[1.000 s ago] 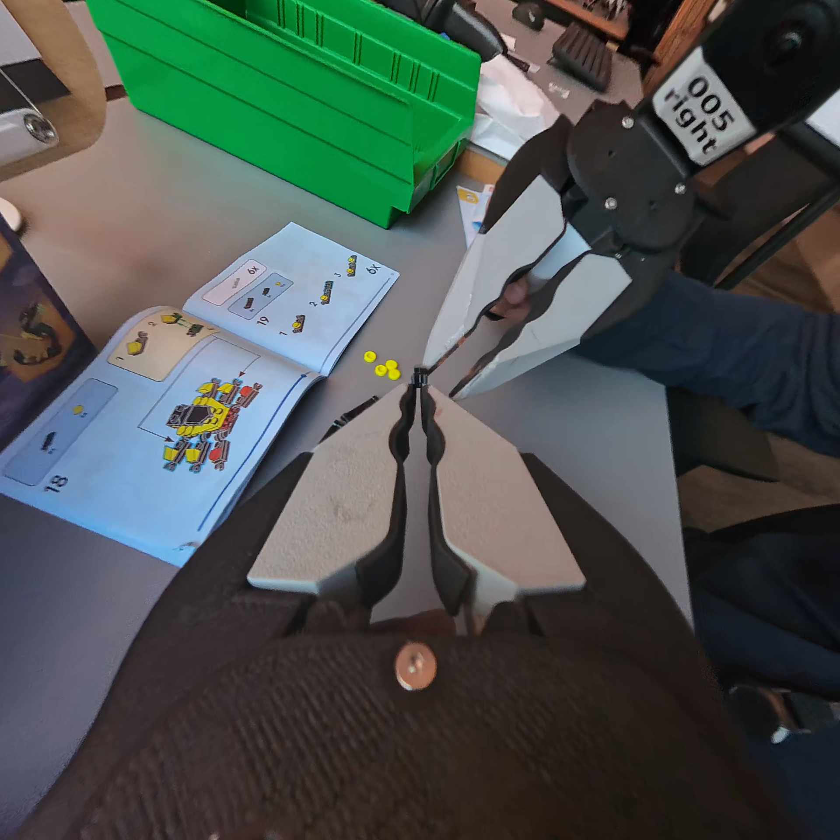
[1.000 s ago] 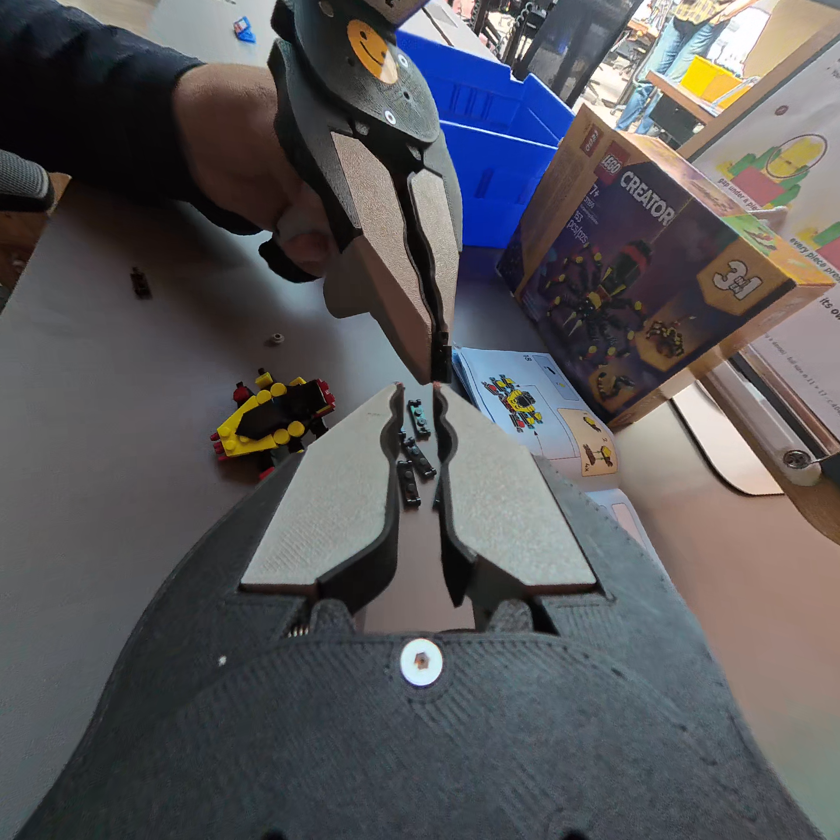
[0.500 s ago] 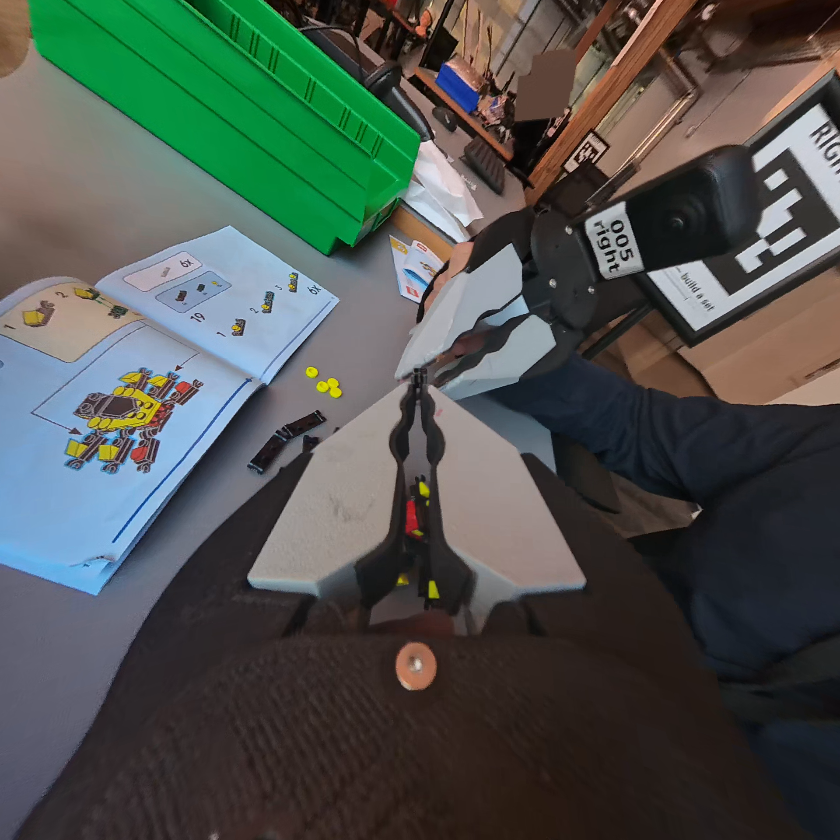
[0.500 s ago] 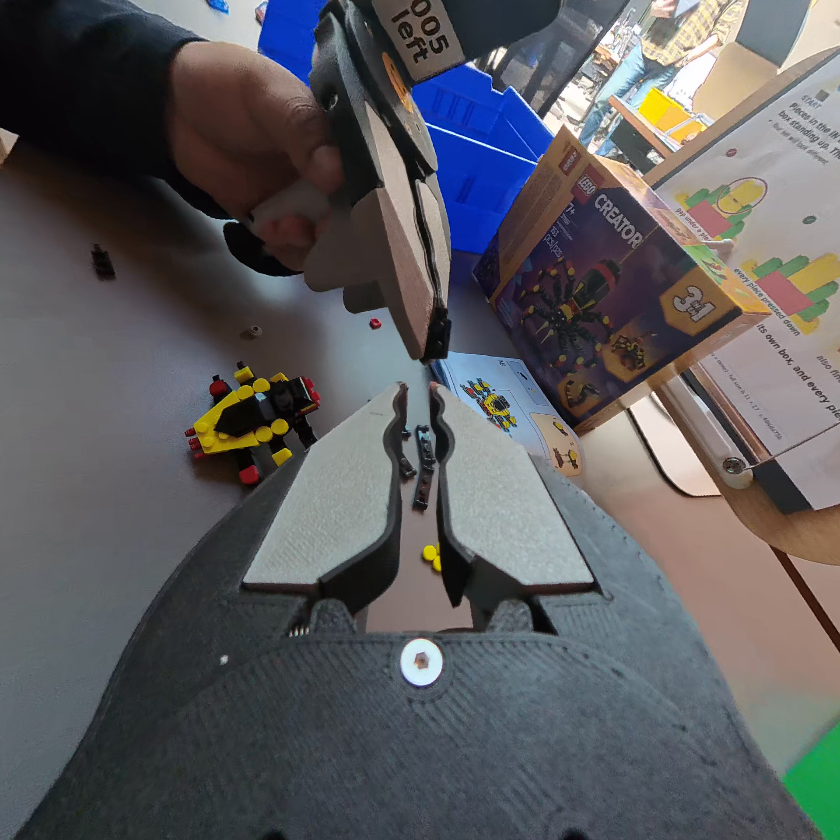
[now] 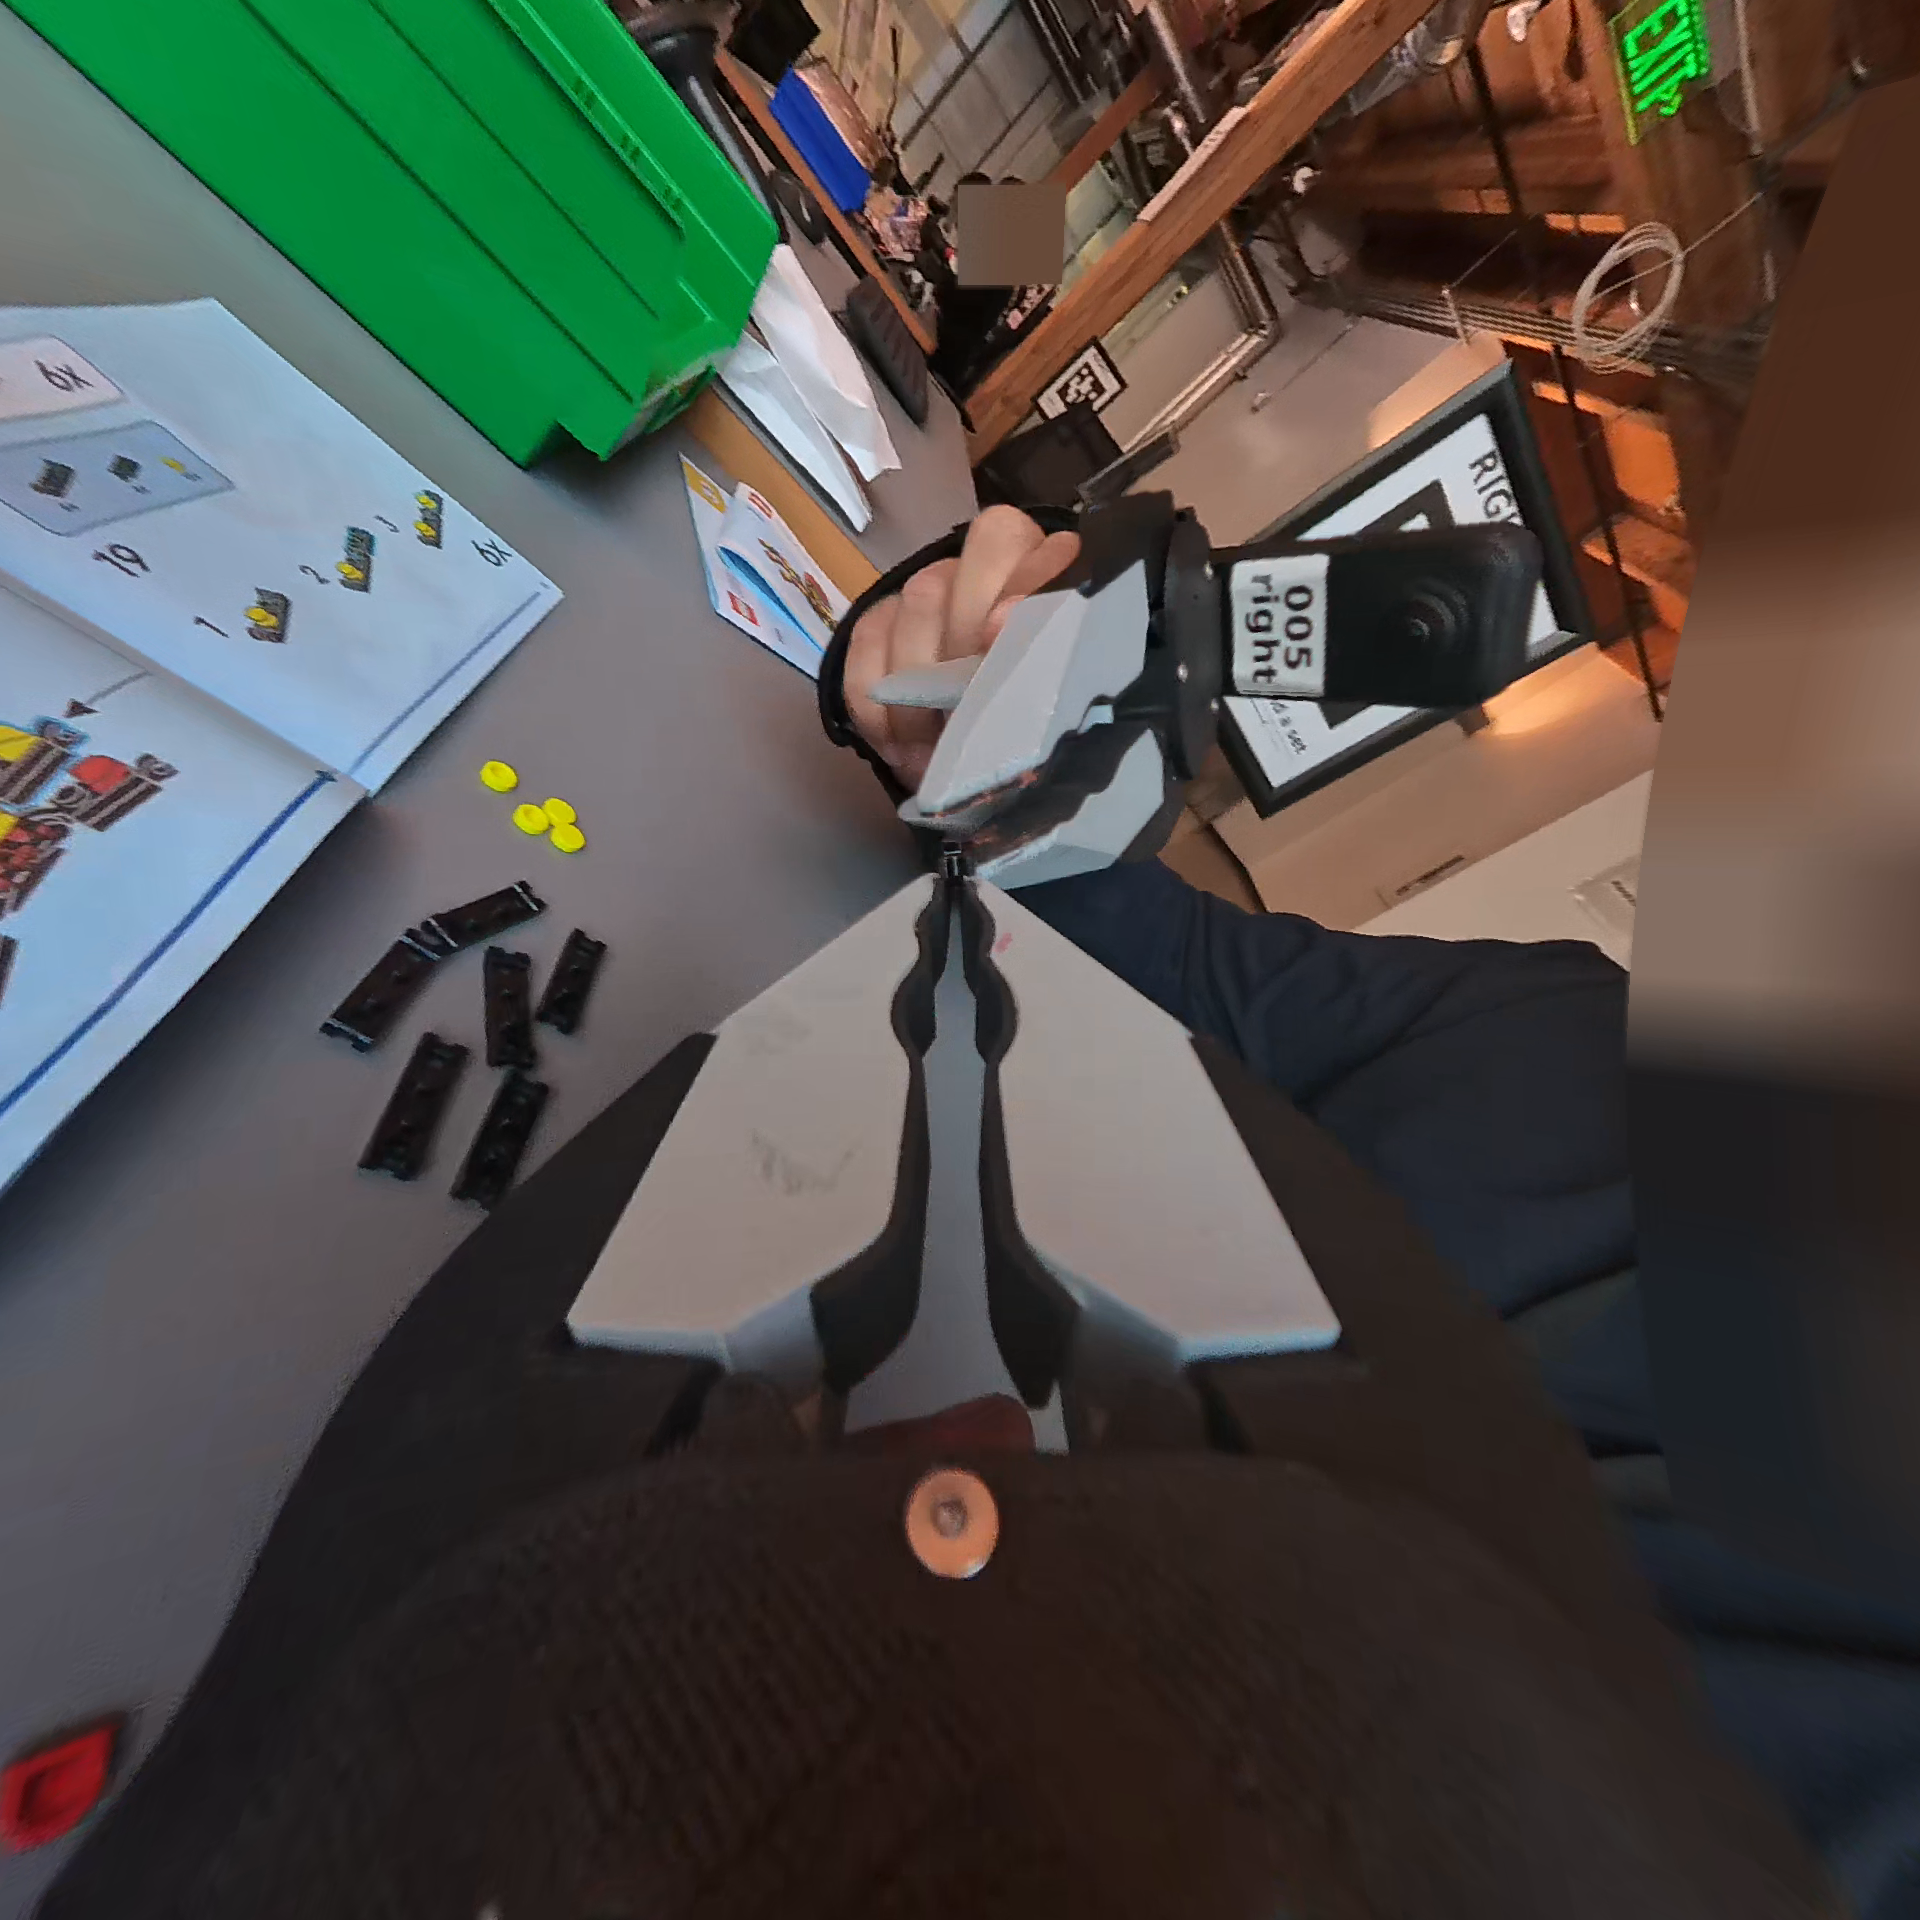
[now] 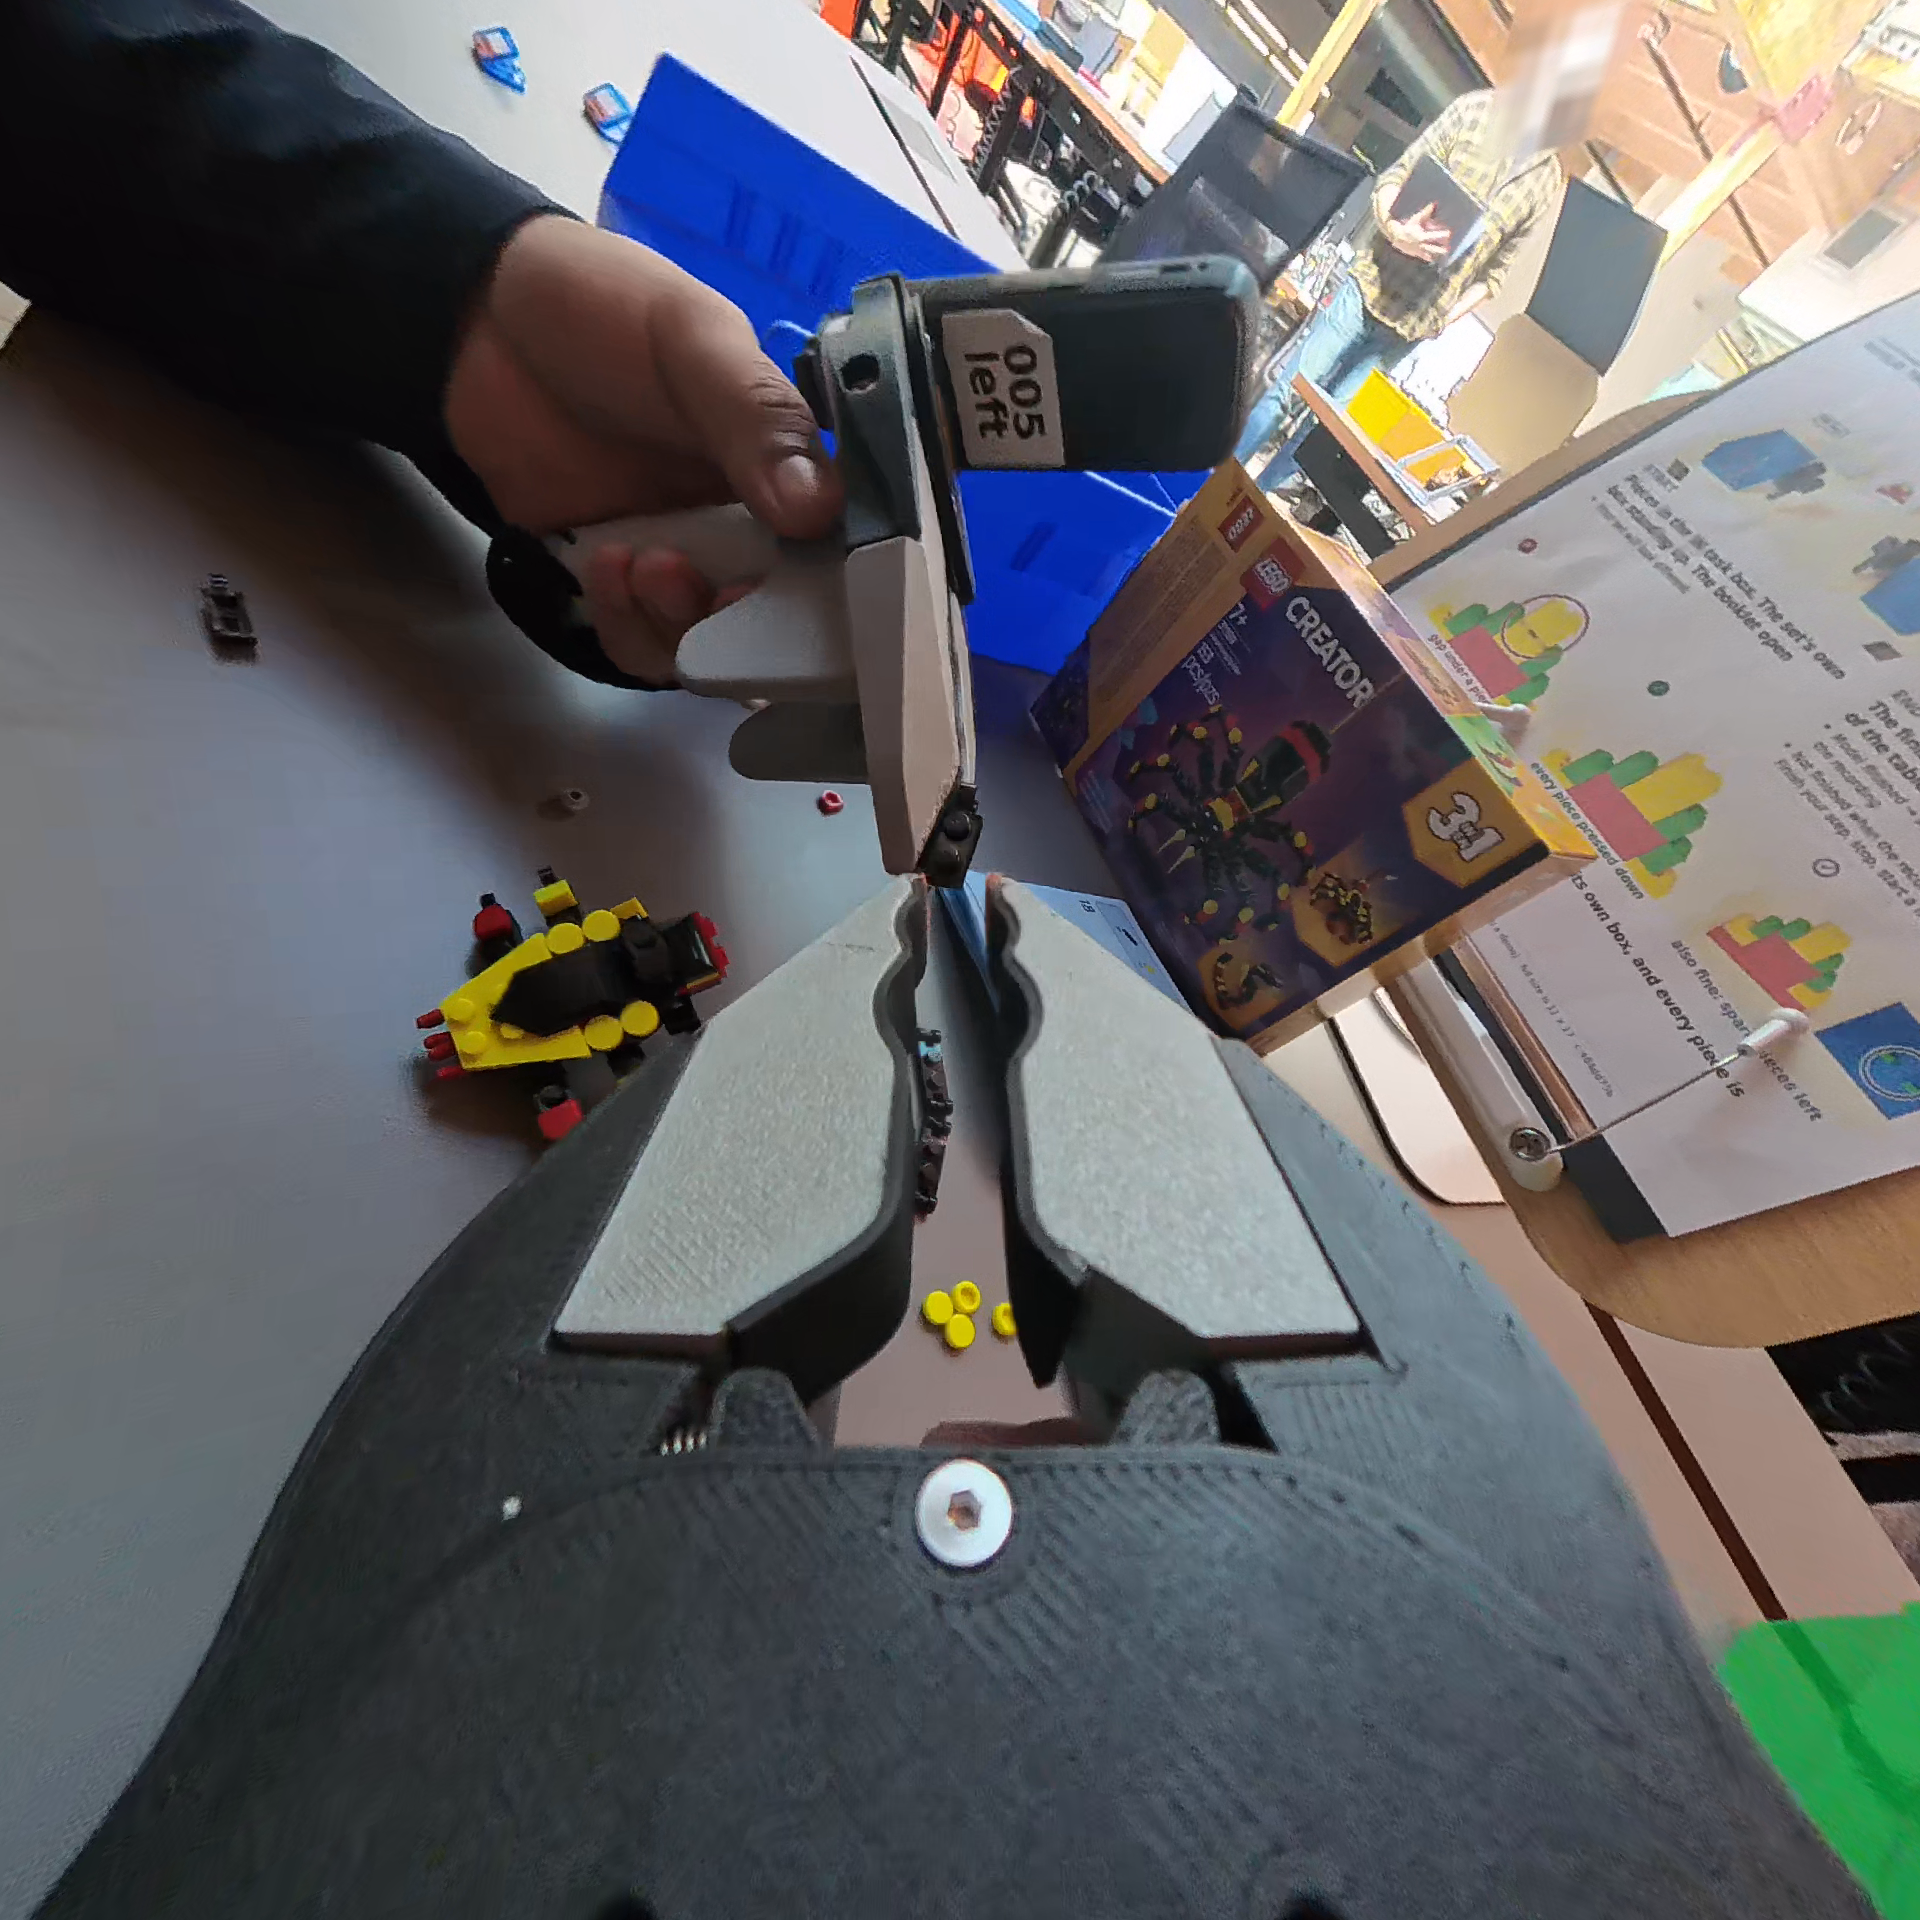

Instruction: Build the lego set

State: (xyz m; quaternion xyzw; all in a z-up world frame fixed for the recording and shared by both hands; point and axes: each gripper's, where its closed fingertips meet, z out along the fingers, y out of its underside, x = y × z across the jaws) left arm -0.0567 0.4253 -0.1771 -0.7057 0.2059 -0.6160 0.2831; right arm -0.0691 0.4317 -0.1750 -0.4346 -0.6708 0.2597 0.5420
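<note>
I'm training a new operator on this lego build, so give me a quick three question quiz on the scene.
1. True or false: the left gripper is open and empty.
2. The round studs beside the instruction booklet are: A red, B yellow, C blue.
3. Which wrist view shows the part-built yellow and black model?
Key: 1 false, it is shut on a small black piece; 2 B; 3 right.
</note>
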